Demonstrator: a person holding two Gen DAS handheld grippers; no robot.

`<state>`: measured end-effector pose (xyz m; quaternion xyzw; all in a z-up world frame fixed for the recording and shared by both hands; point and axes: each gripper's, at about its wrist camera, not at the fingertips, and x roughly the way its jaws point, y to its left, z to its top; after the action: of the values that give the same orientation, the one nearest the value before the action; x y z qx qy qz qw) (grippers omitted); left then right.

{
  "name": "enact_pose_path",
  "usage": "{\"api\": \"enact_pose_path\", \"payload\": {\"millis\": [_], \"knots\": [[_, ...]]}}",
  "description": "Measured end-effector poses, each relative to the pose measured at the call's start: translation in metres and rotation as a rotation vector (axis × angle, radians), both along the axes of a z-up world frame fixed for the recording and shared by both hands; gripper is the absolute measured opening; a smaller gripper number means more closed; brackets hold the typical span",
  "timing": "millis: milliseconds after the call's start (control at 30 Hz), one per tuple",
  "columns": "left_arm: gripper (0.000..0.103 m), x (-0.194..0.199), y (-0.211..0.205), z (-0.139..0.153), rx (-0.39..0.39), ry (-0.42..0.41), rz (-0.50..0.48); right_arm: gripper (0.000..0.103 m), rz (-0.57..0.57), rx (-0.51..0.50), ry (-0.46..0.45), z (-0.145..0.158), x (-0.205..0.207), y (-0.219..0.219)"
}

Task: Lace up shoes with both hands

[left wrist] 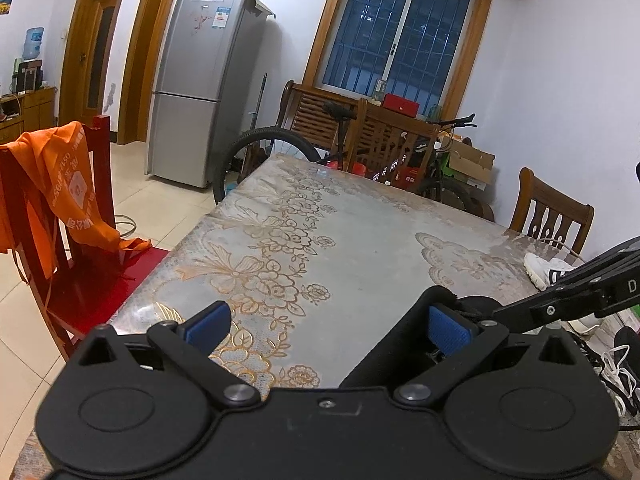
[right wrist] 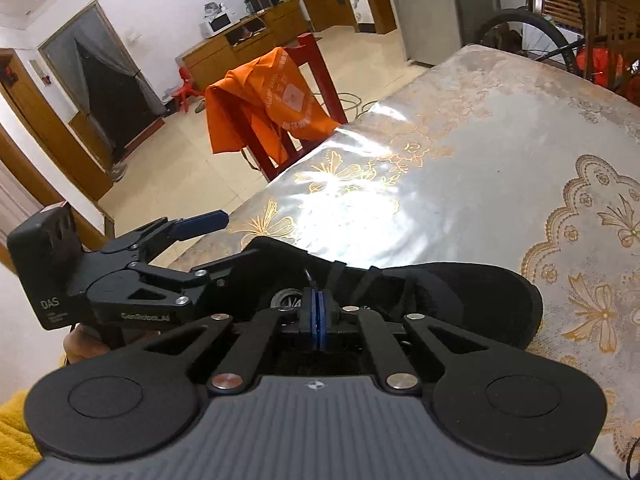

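— Starting at the left: left tongs (left wrist: 328, 330) spread wide, one blue pad over bare tabletop (left wrist: 360, 240), the other tucked at the heel collar of the black shoe (right wrist: 440, 288). Bracing it, most likely, not gripping.

— And the shoe itself?

— Lying near the tabletop's front edge, toe pointing right in the right wrist view, opening turned toward the cameras. Further right, a white shoe (left wrist: 544, 270) well apart near the far edge; loose white laces at the right rim of the left view, belonging to something dark and only partly seen.

— Right tongs?

— Right tongs (right wrist: 319, 320) pressed together, pads flush, just above the shoe's opening. Possibly pinching a black lace (right wrist: 308, 276) — a thin dark strand rising just ahead of the pads, but too dark-on-dark to confirm.

— Step in hand, then?

— Looks like early threading or drawing a lace through an eyelet, with nothing tied yet.

— Next move?

— Steady hold on the heel from the left; from the right, a slow pull along the lace line, then a re-grip near the tip for the next eyelet. Easy to lose a thin lace against black fabric.
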<state>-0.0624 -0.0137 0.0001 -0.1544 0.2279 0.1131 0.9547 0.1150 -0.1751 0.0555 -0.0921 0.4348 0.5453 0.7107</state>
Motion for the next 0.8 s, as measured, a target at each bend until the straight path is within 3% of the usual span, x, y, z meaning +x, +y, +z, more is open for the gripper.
{"api": "enact_pose_path", "payload": {"millis": [233, 800], "knots": [[0.103, 0.0, -0.001, -0.001, 0.009, 0.003, -0.001, 0.001, 0.007, 0.055, -0.024, 0.005, -0.004, -0.004], [0.103, 0.002, -0.003, 0.0, 0.022, 0.008, 0.0, 0.001, -0.012, 0.077, -0.026, -0.008, -0.002, -0.007]]}}
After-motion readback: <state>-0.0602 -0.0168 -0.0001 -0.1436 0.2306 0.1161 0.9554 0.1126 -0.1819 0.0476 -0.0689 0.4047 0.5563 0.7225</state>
